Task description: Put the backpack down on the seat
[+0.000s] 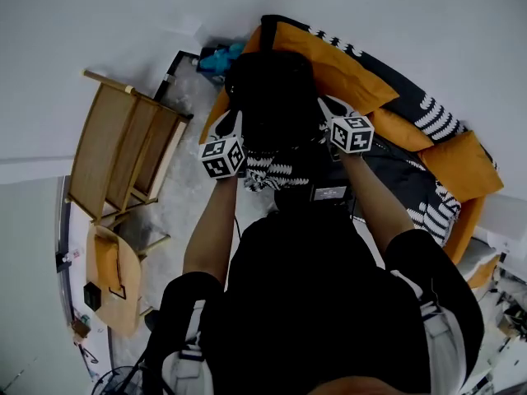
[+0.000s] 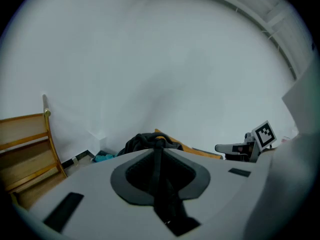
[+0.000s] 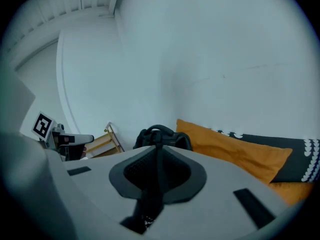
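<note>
Jaws of your left gripper [image 2: 159,156] and right gripper [image 3: 159,151] clench backpack [image 1: 276,97] straps [image 2: 165,209]. Orange cushion [image 1: 333,68] upper right, wooden chair [image 1: 119,151] left.

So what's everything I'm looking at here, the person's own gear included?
backpack: one, black, held by its straps before the sofa
sofa: one, orange cushions, black-and-white patterned cover, ahead and right
wooden chair: one, light wood, left by the wall
teal item: one, floor corner, unclear what
left tongs: one, grey, shut on a backpack strap
right tongs: one, grey, shut on a backpack strap
arms: two, bare forearms, reaching forward
</note>
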`<state>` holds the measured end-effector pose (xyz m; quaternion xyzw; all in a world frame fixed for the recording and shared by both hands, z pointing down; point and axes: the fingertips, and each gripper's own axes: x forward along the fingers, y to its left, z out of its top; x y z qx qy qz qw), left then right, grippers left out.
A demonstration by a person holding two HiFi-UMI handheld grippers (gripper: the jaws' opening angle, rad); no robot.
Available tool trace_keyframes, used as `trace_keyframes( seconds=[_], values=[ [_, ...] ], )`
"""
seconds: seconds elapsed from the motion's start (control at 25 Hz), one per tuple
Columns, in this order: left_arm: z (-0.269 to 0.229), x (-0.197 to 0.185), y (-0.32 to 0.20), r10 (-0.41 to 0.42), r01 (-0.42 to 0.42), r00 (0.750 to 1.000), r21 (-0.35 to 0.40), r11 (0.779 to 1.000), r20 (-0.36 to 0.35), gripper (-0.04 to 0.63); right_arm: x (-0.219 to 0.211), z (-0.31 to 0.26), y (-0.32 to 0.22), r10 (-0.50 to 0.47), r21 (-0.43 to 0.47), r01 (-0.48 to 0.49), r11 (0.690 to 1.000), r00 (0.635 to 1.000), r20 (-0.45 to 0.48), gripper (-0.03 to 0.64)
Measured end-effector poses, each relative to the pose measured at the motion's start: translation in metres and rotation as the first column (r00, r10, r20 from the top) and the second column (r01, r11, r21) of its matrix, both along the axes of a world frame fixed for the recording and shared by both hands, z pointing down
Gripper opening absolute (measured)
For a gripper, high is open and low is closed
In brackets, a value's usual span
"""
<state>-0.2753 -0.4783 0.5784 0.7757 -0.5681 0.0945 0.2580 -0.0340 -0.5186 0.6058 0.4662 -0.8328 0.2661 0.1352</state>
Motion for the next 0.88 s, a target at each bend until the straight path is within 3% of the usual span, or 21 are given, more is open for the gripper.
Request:
trace_keyframes(
  seconds=[0.2,0.4,0.56,0.76,0.88],
  values=[
    [-0.061,-0.014,0.066,-0.042,0.047,0.998,0.143,0.989,-0.036,0.016,-0.016,-0.066,0.062,0.01,0.108,-0.019,0.994,0.997,0.083,0.044],
    [-0.101,-0.025,0.144,-0.037,0.047,0.998,0.226,0.973,-0.045,0.015,-0.021,-0.124,0.14,0.027,0.227,-0.057,0.972,0.991,0.131,0.031],
    [-0.131,-0.033,0.2,-0.027,0.059,0.993,0.281,0.958,-0.115,0.015,-0.025,-0.159,0.198,0.02,0.292,-0.063,0.954,0.989,0.148,0.031],
    [-0.168,-0.028,0.242,-0.01,0.055,0.992,0.363,0.93,-0.125,0.015,-0.019,-0.195,0.248,-0.016,0.373,-0.041,0.927,0.989,0.15,0.032],
    [-0.184,-0.009,0.264,0.016,0.012,0.998,0.405,0.914,-0.066,0.015,-0.012,-0.211,0.273,-0.051,0.41,-0.014,0.912,0.988,0.147,0.032]
  ],
)
